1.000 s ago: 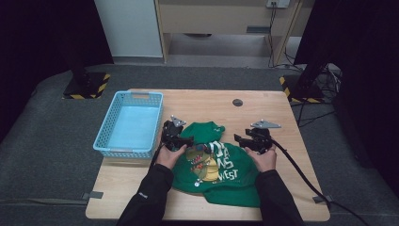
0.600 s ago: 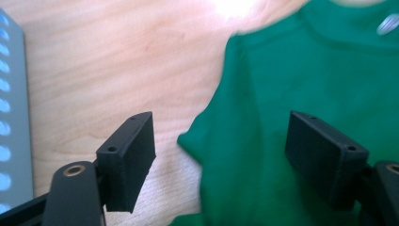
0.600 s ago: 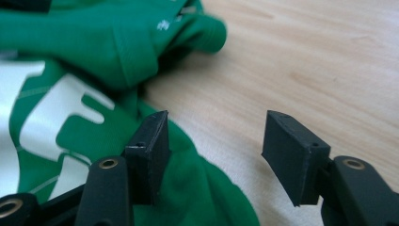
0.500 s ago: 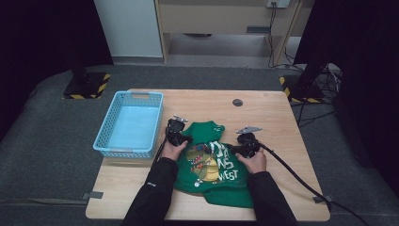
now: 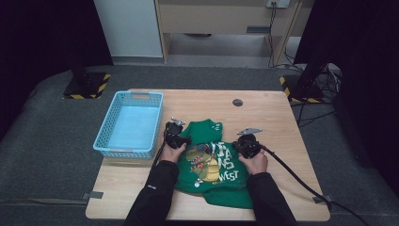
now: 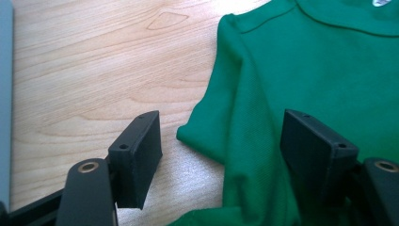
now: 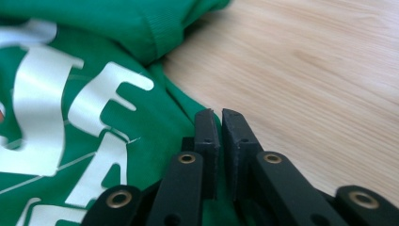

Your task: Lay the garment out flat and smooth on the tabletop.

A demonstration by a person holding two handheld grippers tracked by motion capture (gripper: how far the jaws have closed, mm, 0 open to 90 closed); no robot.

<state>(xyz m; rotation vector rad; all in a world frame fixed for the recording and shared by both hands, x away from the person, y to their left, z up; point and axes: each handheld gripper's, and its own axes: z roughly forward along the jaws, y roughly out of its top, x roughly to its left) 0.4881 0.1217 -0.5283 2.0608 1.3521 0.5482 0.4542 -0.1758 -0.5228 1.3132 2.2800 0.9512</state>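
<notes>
Both tools are now sitting lower and closer in on the green T-shirt (image 5: 214,165) than a second ago, the right one having dropped from a raised spot beside the garment onto its right edge.

That shirt is lying front-up on the near middle of the tabletop (image 5: 277,122), its collar pointing away from the person and its hem running toward the near edge, so its long axis is running front to back. In the left gripper view the shirt's short sleeve (image 6: 221,127) is lying directly between the spread jaws of the left tool (image 6: 221,141), cuff edge toward the bare wood; judging by that, a straight closing would catch the sleeve. In the right gripper view the right tool (image 7: 221,115) is showing its jaws pressed almost together at the shirt's side edge, apparently pinching a fold of green cloth, with white lettering (image 7: 70,117) just to its side.

From above, the left tool (image 5: 175,136) and right tool (image 5: 245,146) are flanking the shirt's chest. Just left of the shirt a blue basket (image 5: 107,136) is standing. Beyond the tabletop, grey carpet (image 5: 47,141) and dark curtains are closing off the room.
</notes>
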